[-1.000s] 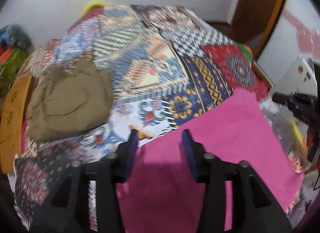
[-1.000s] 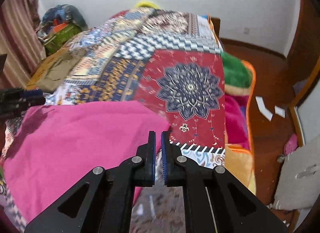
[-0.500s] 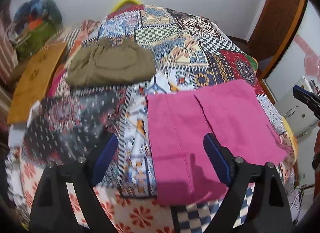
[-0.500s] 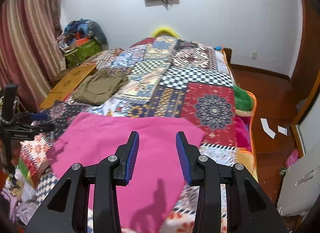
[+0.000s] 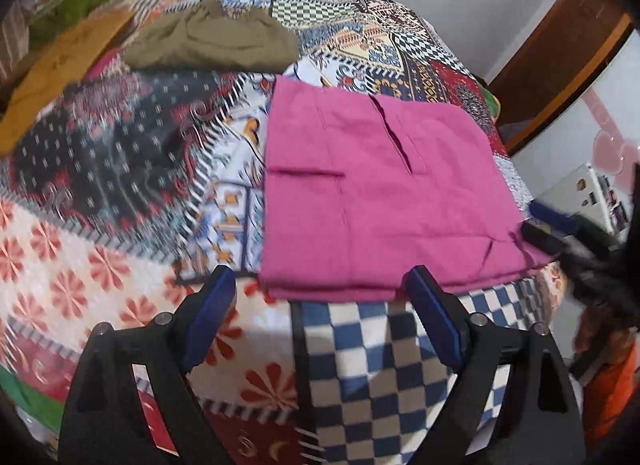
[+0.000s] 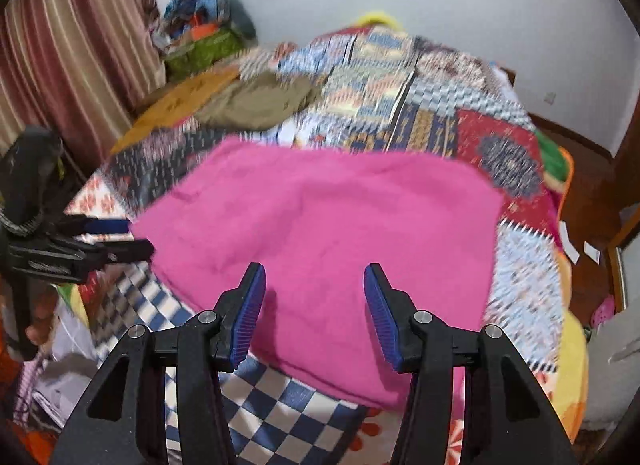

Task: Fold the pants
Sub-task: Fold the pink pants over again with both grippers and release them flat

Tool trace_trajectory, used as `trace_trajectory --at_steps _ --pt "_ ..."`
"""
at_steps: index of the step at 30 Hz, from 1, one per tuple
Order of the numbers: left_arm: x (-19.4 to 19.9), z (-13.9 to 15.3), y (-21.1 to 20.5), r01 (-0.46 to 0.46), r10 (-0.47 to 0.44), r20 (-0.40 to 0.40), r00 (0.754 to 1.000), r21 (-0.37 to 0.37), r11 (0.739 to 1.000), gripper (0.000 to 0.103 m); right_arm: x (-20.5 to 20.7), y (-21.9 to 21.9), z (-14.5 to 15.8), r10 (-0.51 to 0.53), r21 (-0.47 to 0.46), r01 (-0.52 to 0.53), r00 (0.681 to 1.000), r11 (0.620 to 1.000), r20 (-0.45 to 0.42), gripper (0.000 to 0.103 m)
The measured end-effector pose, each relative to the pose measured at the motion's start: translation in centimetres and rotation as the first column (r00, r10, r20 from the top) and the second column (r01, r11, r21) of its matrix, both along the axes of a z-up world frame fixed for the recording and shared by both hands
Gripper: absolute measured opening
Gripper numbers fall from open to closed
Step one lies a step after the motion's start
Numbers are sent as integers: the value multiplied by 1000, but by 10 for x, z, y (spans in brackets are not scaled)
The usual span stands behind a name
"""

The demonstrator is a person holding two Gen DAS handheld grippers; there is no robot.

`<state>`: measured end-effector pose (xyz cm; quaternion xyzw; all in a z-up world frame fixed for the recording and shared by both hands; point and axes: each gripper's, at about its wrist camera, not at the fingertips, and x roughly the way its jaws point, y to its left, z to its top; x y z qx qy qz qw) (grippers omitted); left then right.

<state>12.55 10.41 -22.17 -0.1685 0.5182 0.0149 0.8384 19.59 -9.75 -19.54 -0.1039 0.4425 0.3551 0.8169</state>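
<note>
- Left wrist view: the left gripper [image 5: 316, 297] is held with jaws spread wide and nothing between them, above the near edge of the bed.
- The pink pants [image 5: 380, 193] are seen lying flat on the patchwork bedspread [image 5: 120, 169], folded into a rough rectangle, from the centre of frame out toward 2 o'clock. Layered edges are visible along the near hem, just beyond the fingertips.
- A slit or fold line is noted at about 1 o'clock on the pink cloth; a short crease at 9 o'clock of it.
- An olive garment [image 5: 216, 41] is noted at 11 o'clock, well apart from the pants, already bundled.
- The other gripper's tips are seen at 3 o'clock, at the pants' right corner; contact cannot be told through the blur.
- Right wrist view: the right gripper [image 6: 314, 315] is likewise released, jaws apart, empty, hovering over the near part of the pink pants [image 6: 328, 225].
- The left gripper [image 6: 116, 237] appears at 9 o'clock, at the cloth's left edge.
- Judgement: a fold is laid down and both tools are free; the step in hand is re-positioning for the next fold.
- Judgement: the next move calls for both near corners to be pinched through all layers together, then carried toward 12 o'clock evenly, so the stack does not shear.
</note>
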Motion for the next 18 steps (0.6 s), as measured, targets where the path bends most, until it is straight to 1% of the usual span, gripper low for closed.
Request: trace_trajectory --at_steps 1,3,7,9,10,12,16,18 --pt "-2 -2 -1 -4 4 -3 1000 -16 1000 88 -2 1 -5 6 -12 -6 1000 1000 -7 47" --pt "-4 -6 -4 -9 9 -13 1000 -37 999 88 -5 -2 -9 9 -5 -9 1000 1000 -9 47" --pt "-6 -10 -12 -11 11 -7 1000 -25 1000 89 -3 -10 -11 6 23 -5 999 1000 -46 47" --pt "-7 -11 -13 -24 24 -3 1000 -47 999 91 -6 -10 -13 6 29 -5 999 1000 -50 48" --pt "-7 -12 -13 -26 26 0 1000 -63 998 94 -7 -10 -13 7 32 -5 999 999 -50 48" --pt "-7 -11 -15 -26 27 10 1000 -98 995 95 -8 -10 -14 5 38 -3 999 999 -53 48" --pt "-4 -6 -20 -15 18 29 999 -109 994 96 -11 -9 -14 3 45 -1 999 999 -50 48" --pt "-1 -4 -19 -14 19 37 999 -136 991 96 -10 -10 -14 3 47 -1 999 999 -50 48"
